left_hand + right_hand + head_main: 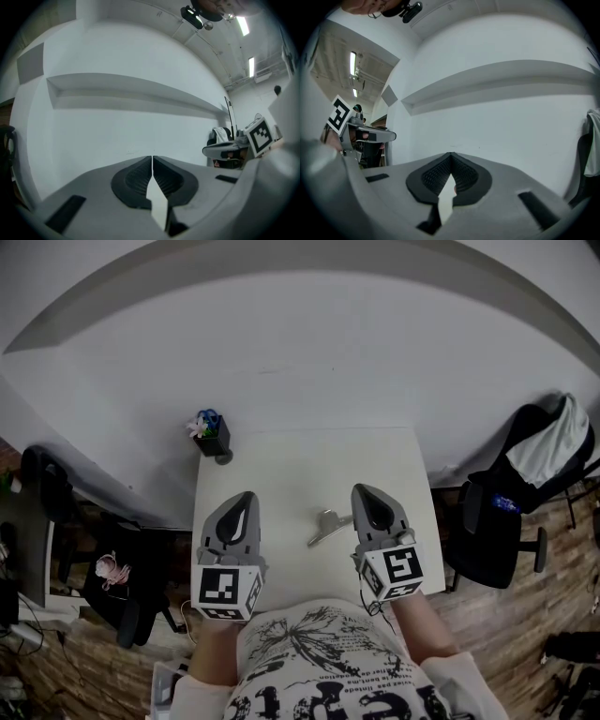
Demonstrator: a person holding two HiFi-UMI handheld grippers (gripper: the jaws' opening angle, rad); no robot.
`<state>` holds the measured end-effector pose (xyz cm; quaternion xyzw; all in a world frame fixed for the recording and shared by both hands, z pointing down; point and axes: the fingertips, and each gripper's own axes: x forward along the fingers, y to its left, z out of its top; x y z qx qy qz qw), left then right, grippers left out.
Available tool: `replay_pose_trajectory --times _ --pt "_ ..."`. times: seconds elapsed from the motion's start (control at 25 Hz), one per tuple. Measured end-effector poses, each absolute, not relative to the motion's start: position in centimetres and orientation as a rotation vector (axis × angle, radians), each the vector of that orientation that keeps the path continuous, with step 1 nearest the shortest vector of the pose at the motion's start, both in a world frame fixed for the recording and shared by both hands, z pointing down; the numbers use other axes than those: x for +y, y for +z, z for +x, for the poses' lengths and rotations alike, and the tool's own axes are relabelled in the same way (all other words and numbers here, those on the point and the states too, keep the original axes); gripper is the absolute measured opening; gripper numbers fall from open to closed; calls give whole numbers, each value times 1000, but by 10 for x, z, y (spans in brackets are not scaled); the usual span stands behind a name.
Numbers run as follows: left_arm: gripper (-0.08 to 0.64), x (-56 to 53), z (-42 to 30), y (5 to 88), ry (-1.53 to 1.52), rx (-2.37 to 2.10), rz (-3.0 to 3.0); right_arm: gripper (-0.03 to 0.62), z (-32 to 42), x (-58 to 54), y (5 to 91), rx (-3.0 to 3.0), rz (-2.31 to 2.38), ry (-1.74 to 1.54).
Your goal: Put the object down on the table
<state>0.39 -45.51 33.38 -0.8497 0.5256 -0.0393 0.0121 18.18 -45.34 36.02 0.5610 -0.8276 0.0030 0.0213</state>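
Step looks done: white table point(291, 465) already carries the metal obj point(325, 529) and nothing's in hand. Nxt move prob. just means backing both tools off toward 6 o'clock w/o clipping it, no grasp needed. L gripper point(246, 497) is over table's 7 o'clock, jaws pressed together, empty. R gripper point(365, 491) at approx 5 o'clock is likewise pressed together on nothing. Obj lies flat near table centre, betw. the two, at R gripper's 9 o'clock, apart from both. It's slim, silvery, clip- or tongs-like w/ a small loop on it; exact type too small to tell. Black pot point(214, 439) w/ bits in it stands at 11 o'clock corner.
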Motion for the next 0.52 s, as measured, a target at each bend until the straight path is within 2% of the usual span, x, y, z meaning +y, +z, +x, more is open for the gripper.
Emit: replay_pose_trajectory --times 0.52 --pt "12 -454 3 339 -93 1617 -2659 -9 171 -446 362 -2582 1710 10"
